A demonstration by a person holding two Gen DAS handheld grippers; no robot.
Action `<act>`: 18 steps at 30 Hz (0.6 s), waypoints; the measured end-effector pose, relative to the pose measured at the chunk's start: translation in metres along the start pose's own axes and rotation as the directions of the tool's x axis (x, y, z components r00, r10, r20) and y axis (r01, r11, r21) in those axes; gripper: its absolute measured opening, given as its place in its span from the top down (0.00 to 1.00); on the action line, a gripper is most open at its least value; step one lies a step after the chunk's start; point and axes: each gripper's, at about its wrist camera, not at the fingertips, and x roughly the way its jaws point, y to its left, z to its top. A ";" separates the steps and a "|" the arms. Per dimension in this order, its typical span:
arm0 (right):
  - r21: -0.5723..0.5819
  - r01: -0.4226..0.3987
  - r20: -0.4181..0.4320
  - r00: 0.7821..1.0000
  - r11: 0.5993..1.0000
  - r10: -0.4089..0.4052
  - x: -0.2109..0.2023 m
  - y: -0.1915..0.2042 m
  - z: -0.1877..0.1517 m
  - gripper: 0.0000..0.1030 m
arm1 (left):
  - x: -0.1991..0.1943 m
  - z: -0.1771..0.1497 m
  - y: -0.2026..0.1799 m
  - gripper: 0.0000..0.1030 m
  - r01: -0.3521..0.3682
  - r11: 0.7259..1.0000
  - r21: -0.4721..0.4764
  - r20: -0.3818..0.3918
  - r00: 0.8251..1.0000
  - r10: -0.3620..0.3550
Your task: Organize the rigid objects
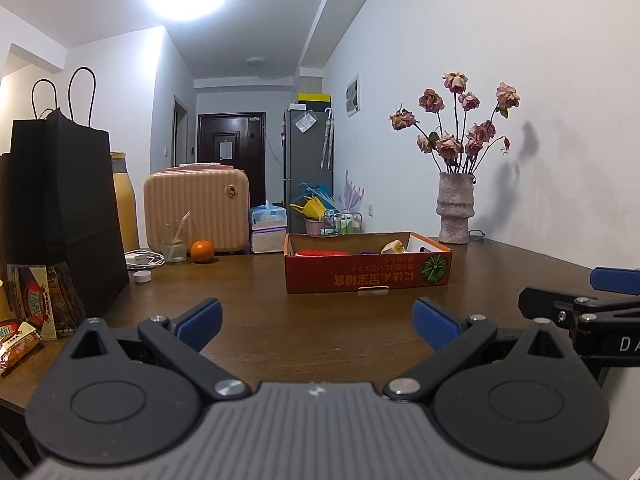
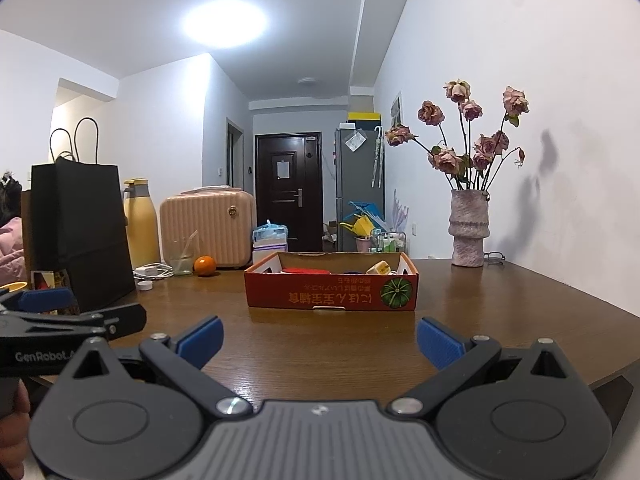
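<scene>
Red cardboard box (image 2: 331,292) holding small rigid items sits far on brown wooden table (image 2: 520,300); left gripper (image 1: 318,322) and right gripper (image 2: 320,340) both wide, empty; hasty reach could shove box.

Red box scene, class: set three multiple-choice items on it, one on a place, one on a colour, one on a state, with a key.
1. Where is the orange?
A. in the box
B. on the table, left of the box
C. beside the vase

2. What colour is the suitcase?
A. pink
B. green
C. black

3. How are the right tongs?
A. shut on the orange
B. shut, holding nothing
C. open, holding nothing

Key: 1 B, it sits on the table by the glass, left of the box; 2 A, its ribbed shell is pale pink; 3 C, the fingers stand wide apart over bare wood.
</scene>
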 end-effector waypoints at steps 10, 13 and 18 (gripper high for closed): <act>-0.004 -0.002 -0.009 1.000 1.000 0.002 0.001 0.002 -0.002 0.00 | -0.001 -0.001 0.000 0.00 0.004 1.000 0.003 0.000 1.000 -0.004; -0.003 -0.003 -0.007 1.000 1.000 0.003 0.000 0.002 -0.002 0.00 | -0.001 -0.001 0.000 0.00 0.004 1.000 0.003 -0.001 1.000 -0.004; 0.003 -0.001 -0.012 1.000 1.000 0.001 0.001 0.000 -0.001 0.00 | -0.001 -0.001 0.000 0.00 0.004 1.000 0.003 -0.002 1.000 -0.004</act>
